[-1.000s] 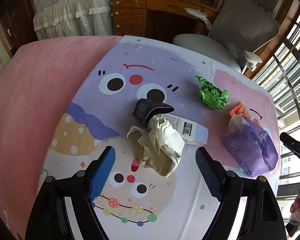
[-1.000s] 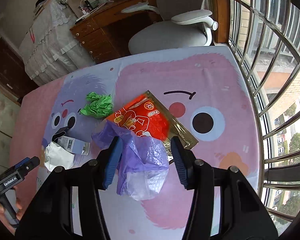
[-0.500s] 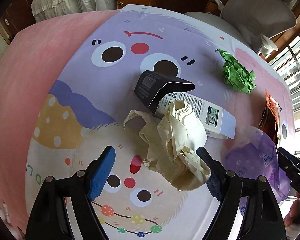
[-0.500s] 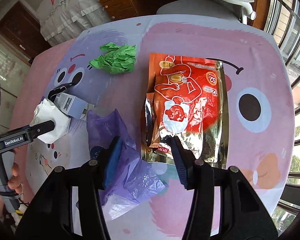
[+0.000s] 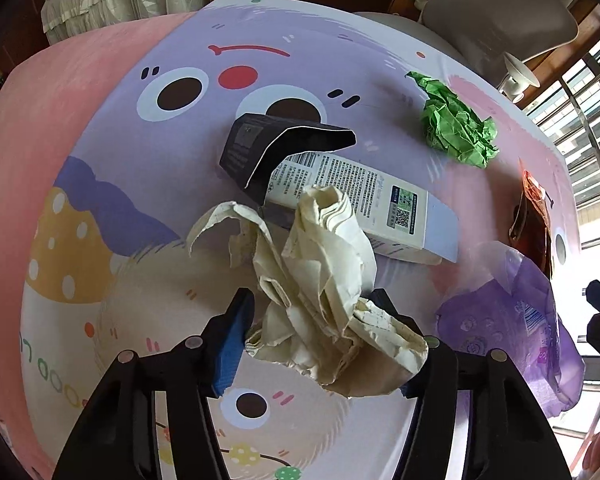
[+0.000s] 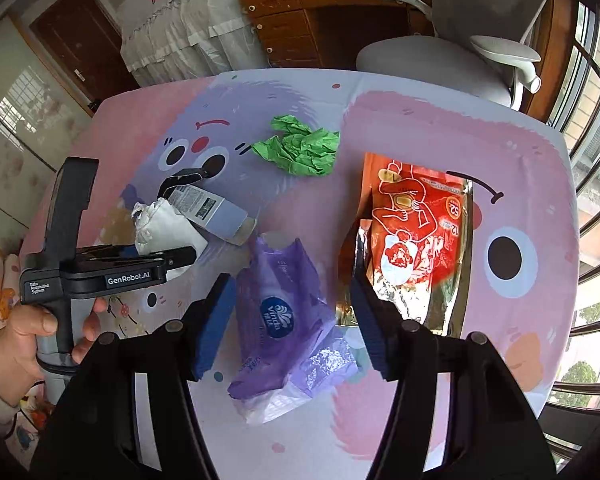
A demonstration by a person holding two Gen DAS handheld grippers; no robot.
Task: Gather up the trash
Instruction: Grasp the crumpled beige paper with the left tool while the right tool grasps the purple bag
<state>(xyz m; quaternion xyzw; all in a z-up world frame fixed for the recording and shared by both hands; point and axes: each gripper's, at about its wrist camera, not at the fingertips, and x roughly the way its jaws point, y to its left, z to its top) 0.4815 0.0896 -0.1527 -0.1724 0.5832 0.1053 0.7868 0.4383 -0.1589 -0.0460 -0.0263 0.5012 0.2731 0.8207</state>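
Trash, left view: crumpled cream paper [image 5: 320, 292] is lying on the tablecloth [image 5: 100, 128], between the fingers of my left gripper [image 5: 314, 334].
Left fingers: closing in around the paper, each pad at an edge of the wad; I cannot tell whether they are gripping it firmly.
Neighbour: a white carton [image 5: 364, 204] with a black flap is lying just behind the paper, touching it.
Doing it well: I am aiming to pinch the thick middle of the wad, not a loose flap, and keeping clear of the carton.
Trash, right view: a purple plastic bag [image 6: 284, 320] is lying between the fingers of my right gripper [image 6: 290, 314].
Right fingers: standing apart, not touching the bag.
Beside it: a red foil packet [image 6: 416, 232] is just past the right finger; green crumpled paper [image 6: 300, 150] is farther off.
Doing it well: I am centring over the bunched part so the thin film is not slipping out.
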